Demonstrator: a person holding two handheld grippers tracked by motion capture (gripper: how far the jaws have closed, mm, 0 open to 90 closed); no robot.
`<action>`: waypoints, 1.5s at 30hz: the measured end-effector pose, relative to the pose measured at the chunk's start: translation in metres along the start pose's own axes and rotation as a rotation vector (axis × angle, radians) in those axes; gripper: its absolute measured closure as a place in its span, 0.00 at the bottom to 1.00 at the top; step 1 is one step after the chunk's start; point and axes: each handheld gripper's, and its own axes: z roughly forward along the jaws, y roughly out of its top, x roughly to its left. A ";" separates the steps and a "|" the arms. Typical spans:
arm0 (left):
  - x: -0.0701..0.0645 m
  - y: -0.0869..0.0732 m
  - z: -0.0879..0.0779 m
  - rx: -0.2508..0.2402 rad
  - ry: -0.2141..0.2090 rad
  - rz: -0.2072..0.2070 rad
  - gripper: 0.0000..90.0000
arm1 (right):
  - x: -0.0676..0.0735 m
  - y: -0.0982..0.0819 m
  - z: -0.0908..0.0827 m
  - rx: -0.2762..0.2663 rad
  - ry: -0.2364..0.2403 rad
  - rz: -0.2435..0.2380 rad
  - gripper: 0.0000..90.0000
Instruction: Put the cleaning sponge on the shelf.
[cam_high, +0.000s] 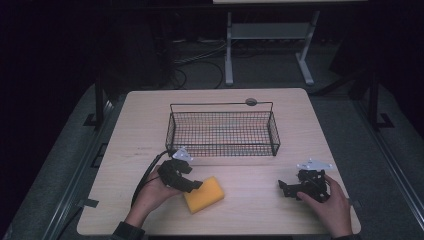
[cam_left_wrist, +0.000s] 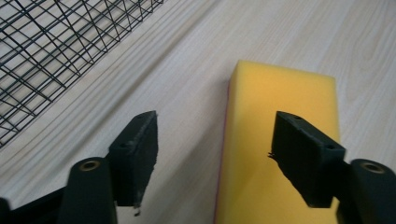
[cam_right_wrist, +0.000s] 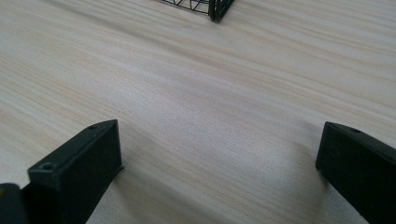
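Low over the table (cam_high: 280, 107), left gripper (cam_left_wrist: 215, 154) jaws spread, one above the sponge (cam_left_wrist: 280, 135), the other over bare wood (no contact seen). Sponge lies flat just in front of the wire basket (cam_high: 222, 131). Right gripper (cam_right_wrist: 219, 172) well apart, jaws wide, nothing between.

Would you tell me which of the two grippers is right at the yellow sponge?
The left gripper: its open jaws reach over the yellow sponge, one jaw above it. The right gripper, also open, sits apart over bare table.
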 end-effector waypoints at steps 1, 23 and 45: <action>-0.001 0.000 -0.001 0.005 0.002 0.001 0.31 | 0.000 0.000 0.000 0.000 0.000 0.000 0.00; -0.034 0.006 0.005 0.137 -0.006 0.079 0.14 | 0.000 0.000 0.000 0.000 0.000 0.001 0.00; -0.049 0.013 0.031 0.243 0.002 0.165 0.16 | 0.000 0.000 0.000 0.000 0.000 0.000 0.00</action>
